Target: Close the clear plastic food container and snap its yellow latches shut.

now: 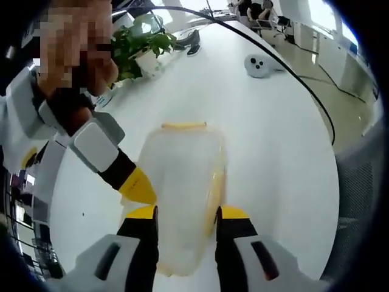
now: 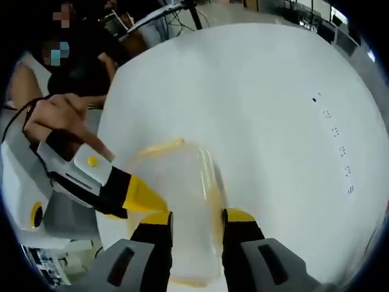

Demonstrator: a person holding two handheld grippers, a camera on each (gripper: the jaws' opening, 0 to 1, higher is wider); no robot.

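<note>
The clear plastic container (image 1: 182,176) lies on the white table, with one yellow latch (image 1: 183,126) at its far end and another (image 1: 217,194) along its right side. Its near end sits between my left gripper's (image 1: 187,214) jaws, which press against both its walls. In the right gripper view the container (image 2: 179,182) is held the same way by my right gripper (image 2: 197,218), with yellow latches at the far end (image 2: 161,147) and right side (image 2: 214,191). In each view the other gripper's yellow tip (image 1: 137,186) (image 2: 141,196) touches the container's left wall.
On the white table (image 1: 267,152) a potted plant (image 1: 143,48) stands at the far left and a round white device (image 1: 258,65) sits farther back. A black cable (image 1: 304,85) curves across the right. A person's hand (image 2: 58,118) holds the other gripper. People sit beyond the table.
</note>
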